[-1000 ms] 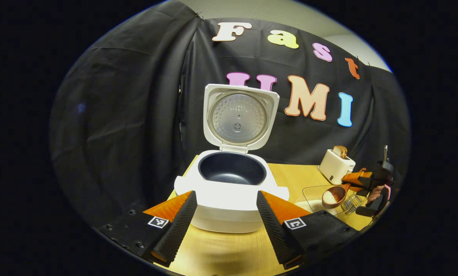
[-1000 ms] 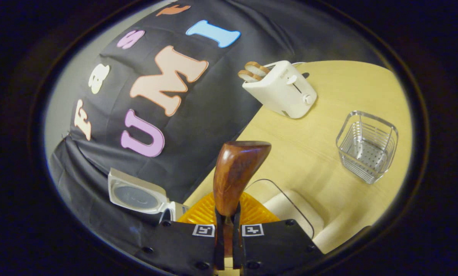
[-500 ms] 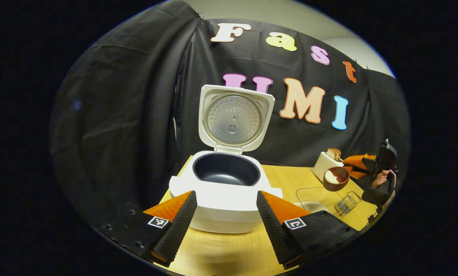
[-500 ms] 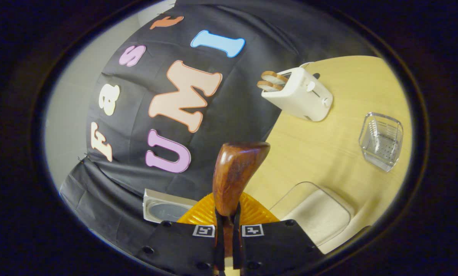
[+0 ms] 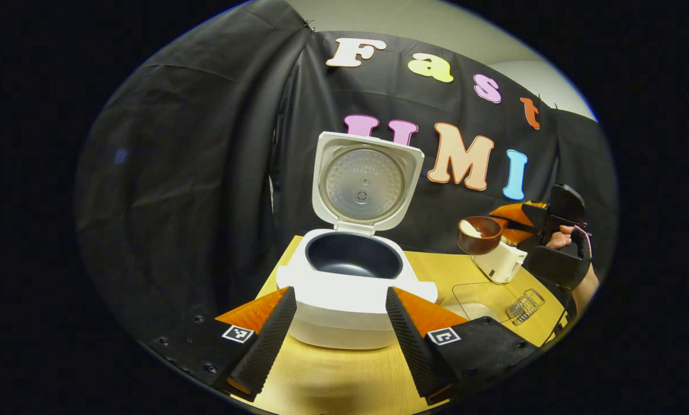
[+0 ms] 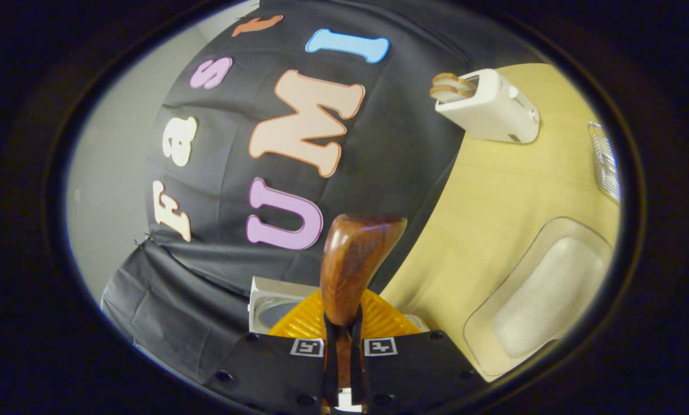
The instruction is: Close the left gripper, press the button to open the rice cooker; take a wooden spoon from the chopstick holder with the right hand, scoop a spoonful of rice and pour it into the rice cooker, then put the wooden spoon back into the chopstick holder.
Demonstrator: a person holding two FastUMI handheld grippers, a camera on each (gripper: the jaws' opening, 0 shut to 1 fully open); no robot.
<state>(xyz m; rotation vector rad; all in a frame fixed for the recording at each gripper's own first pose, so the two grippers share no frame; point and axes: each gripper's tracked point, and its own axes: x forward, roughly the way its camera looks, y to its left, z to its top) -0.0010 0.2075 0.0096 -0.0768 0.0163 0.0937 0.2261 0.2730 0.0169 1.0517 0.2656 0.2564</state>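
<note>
Here the wooden spoon sits clamped between the right gripper's two fingers, which press tight on its handle. In the left gripper view its bowl hangs in the air with white rice in it, to the right of the rice cooker and in front of the white toaster. The cooker stands on the wooden table with its lid swung up and its dark inner pot bare. The left gripper holds its fingers wide apart with nothing between them, the cooker's front just beyond. The clear rice container lies on the table, the wire chopstick holder beyond it. Small raised marks on the lid's inner plate are too small to read, and no brand is legible on cooker or toaster.
</note>
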